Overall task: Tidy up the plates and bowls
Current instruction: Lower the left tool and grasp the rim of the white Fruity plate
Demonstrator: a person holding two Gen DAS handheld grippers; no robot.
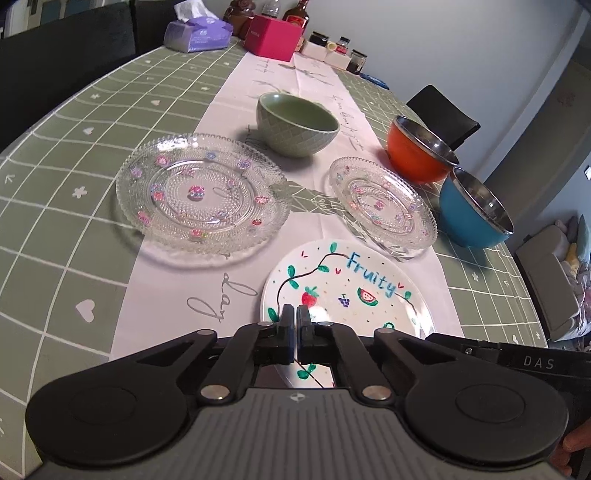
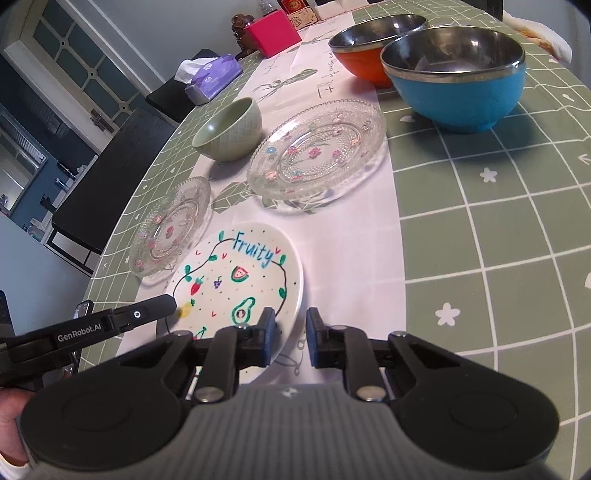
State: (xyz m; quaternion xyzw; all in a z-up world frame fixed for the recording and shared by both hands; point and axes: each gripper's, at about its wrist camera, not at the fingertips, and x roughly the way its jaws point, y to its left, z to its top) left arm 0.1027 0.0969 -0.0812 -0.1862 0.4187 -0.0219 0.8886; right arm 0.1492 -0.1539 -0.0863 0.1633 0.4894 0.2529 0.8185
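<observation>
A white "Fruity" plate [image 1: 354, 288] lies on the white runner at the near edge; it also shows in the right wrist view [image 2: 240, 273]. My left gripper [image 1: 296, 317] is shut on its near rim. My right gripper [image 2: 290, 325] is open, just above the plate's near right rim, and empty. Two clear glass plates with flowers lie beyond: a large one [image 1: 201, 199] [image 2: 317, 155] and a smaller one [image 1: 382, 205] [image 2: 170, 230]. A green bowl [image 1: 297, 123] [image 2: 231, 131], an orange bowl [image 1: 419, 149] [image 2: 369, 48] and a blue bowl [image 1: 474, 208] [image 2: 458, 77] stand upright farther back.
A green grid tablecloth [image 2: 498, 240] covers the table. At the far end are a purple tissue pack [image 1: 197, 33], a pink box [image 1: 275, 37] and jars [image 1: 345, 50]. Black chairs [image 2: 122, 155] stand along the table's side.
</observation>
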